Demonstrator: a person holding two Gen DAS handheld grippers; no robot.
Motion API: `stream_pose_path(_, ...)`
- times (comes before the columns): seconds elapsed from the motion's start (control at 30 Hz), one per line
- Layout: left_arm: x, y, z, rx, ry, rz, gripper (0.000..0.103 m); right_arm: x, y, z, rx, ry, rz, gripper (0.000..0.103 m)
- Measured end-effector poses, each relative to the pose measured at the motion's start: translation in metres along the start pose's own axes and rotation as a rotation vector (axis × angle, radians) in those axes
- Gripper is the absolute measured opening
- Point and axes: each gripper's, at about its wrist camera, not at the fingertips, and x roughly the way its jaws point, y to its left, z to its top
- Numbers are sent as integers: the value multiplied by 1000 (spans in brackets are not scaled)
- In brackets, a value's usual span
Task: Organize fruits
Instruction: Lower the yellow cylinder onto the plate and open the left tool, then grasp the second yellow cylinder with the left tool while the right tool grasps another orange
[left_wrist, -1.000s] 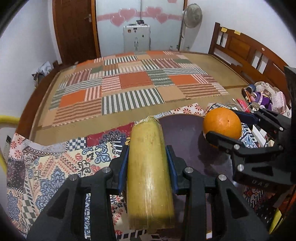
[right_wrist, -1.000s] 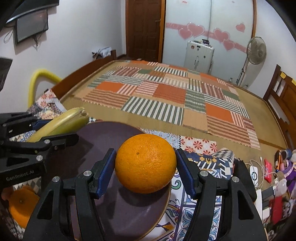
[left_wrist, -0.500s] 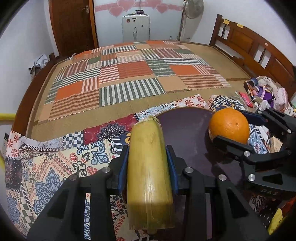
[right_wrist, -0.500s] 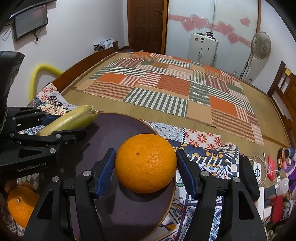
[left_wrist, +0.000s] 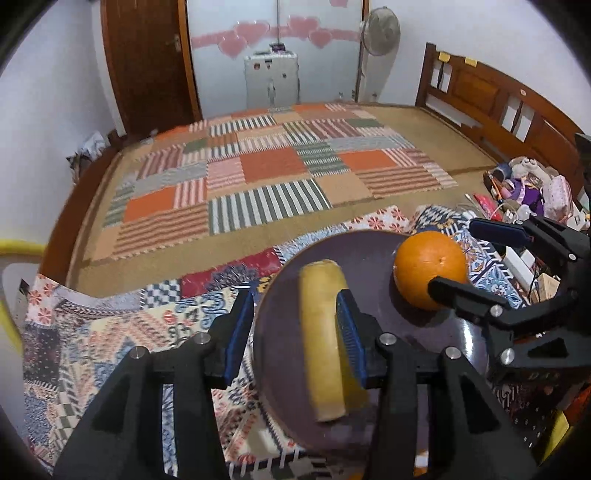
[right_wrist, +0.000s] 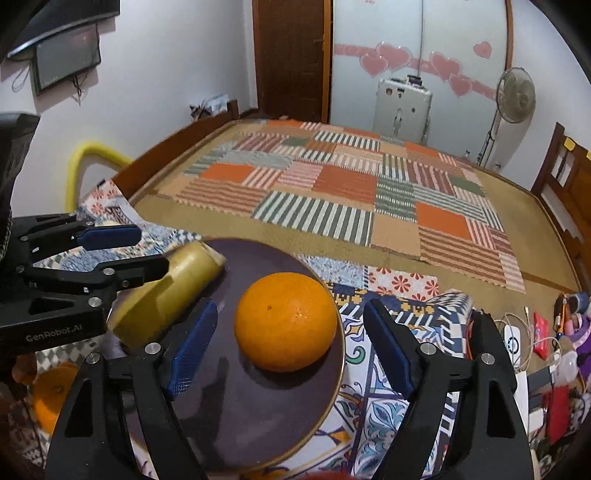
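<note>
A dark purple plate (left_wrist: 369, 258) (right_wrist: 258, 406) lies on the patterned cloth. A yellow banana (left_wrist: 325, 332) (right_wrist: 173, 291) lies on the plate's left side between the opening jaws of my left gripper (left_wrist: 295, 306) (right_wrist: 151, 248). It sits close to the right pad, clear of the left one. An orange (right_wrist: 286, 321) (left_wrist: 428, 273) rests on the plate's right side. My right gripper (right_wrist: 290, 306) (left_wrist: 455, 254) straddles it with opening jaws and a gap on each side. A second orange (right_wrist: 51, 391) lies off the plate at the lower left, partly hidden by the left gripper.
The patterned cloth (left_wrist: 110, 350) covers the near end of a bed with a patchwork mat (left_wrist: 258, 177). Toys, cables and small clutter (right_wrist: 546, 339) crowd the right edge. A wooden headboard (left_wrist: 498, 110) stands on the right, and a yellow tube (right_wrist: 85, 155) on the left.
Both grippers' jaws have spread. The banana has left the left gripper's pads and lies on the plate. The orange is released and sits on the plate.
</note>
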Motion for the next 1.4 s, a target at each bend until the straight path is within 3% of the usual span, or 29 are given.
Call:
stream_pose_path(0.3,-68,6,-21,-16,-118,64,56,-55,19,-4,-52,-123,-39,79)
stream_pose_path(0.47,-103,13,-37,-65,-169,81,62,-80,33,-13,-71,-169,-15,80)
stream_pose_path(0.63,-124,15,-57,-59,-194,116,65,-92,52,-29,-97,-200,12,83)
stream_pose_path(0.77,-130,18,-78,-76,-182,100,67,-94,68,-42,-127,-210,22,83)
stream_pose_path(1.13,-116,38,-128,-115,-119,123,67,-44,102,-59,-177,-96,107,83)
stream_pose_path(1.4,-105,47,-145,-123,-95,124,67,-35,109,-61,-179,-41,158,85)
